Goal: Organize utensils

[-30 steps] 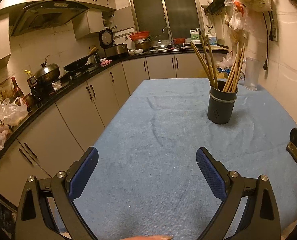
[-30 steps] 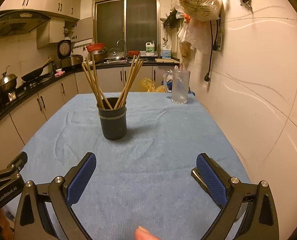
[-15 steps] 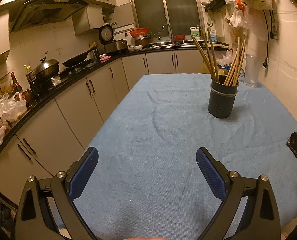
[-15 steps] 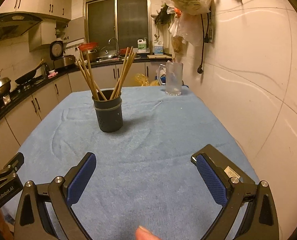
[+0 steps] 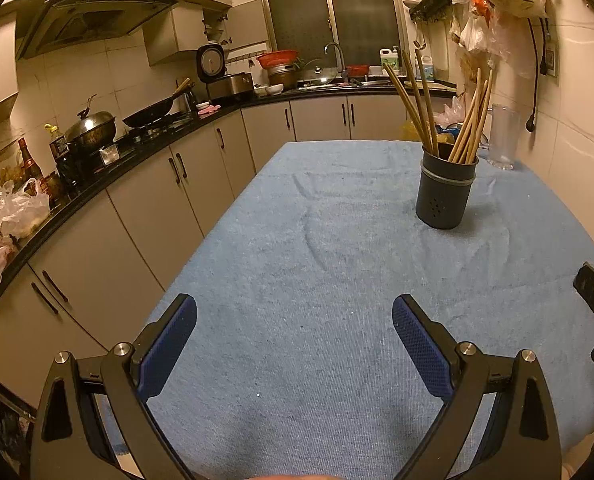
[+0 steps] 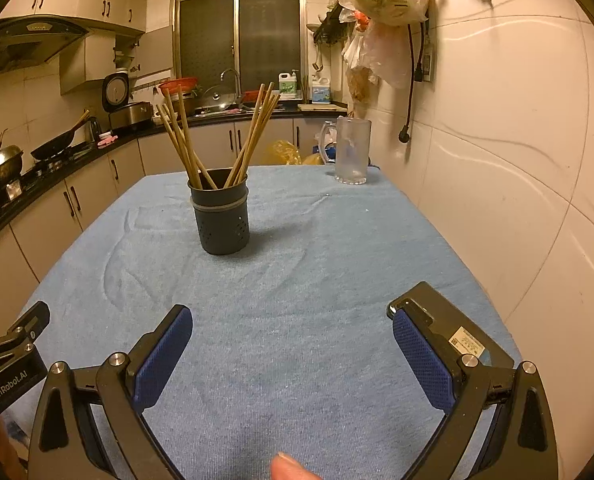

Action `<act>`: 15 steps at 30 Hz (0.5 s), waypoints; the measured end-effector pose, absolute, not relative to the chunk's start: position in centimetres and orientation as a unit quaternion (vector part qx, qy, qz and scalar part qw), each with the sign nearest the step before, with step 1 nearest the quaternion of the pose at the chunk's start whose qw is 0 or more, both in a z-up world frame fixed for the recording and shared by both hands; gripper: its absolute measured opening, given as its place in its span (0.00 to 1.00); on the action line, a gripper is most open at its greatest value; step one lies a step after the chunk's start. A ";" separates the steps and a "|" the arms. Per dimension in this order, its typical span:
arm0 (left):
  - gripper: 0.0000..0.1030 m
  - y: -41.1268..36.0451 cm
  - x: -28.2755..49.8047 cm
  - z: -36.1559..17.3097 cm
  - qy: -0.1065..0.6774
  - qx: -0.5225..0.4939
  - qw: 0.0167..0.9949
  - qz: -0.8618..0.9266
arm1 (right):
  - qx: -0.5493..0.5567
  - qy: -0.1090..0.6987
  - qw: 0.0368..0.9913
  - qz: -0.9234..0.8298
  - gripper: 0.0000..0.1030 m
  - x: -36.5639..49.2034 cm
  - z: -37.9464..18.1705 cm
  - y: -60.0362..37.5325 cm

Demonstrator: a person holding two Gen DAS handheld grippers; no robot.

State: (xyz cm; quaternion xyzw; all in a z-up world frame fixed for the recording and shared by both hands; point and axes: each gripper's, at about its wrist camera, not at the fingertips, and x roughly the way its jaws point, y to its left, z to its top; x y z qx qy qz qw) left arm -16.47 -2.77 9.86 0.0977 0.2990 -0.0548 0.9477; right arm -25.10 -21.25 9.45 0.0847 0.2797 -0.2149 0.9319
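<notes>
Both grippers, left (image 5: 294,336) and right (image 6: 292,338), are held wide and empty. The chopsticks (image 6: 185,140) are stood near-upright in the holder (image 6: 221,218), ahead, apparently nearer the right.

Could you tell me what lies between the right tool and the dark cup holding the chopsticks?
Nothing but bare blue cloth lies between the right tool and the cup of chopsticks, as the right wrist view shows.

A home kitchen; range hood (image 5: 93,16) above the wok (image 5: 153,114); sink faucet (image 5: 335,54) beyond it; cabinets (image 5: 185,176) below the wok's counter
</notes>
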 end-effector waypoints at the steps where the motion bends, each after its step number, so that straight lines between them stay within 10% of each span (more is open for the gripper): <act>1: 0.95 -2.8 -16.5 9.8 0.300 0.098 0.948 -0.054 | 0.085 0.280 0.932 -0.214 0.99 -25.1 9.5 -21.3; 15: 0.95 -2.7 -16.5 9.5 0.302 0.097 0.947 -0.054 | 0.078 0.282 0.933 -0.209 0.99 -24.9 9.3 -20.9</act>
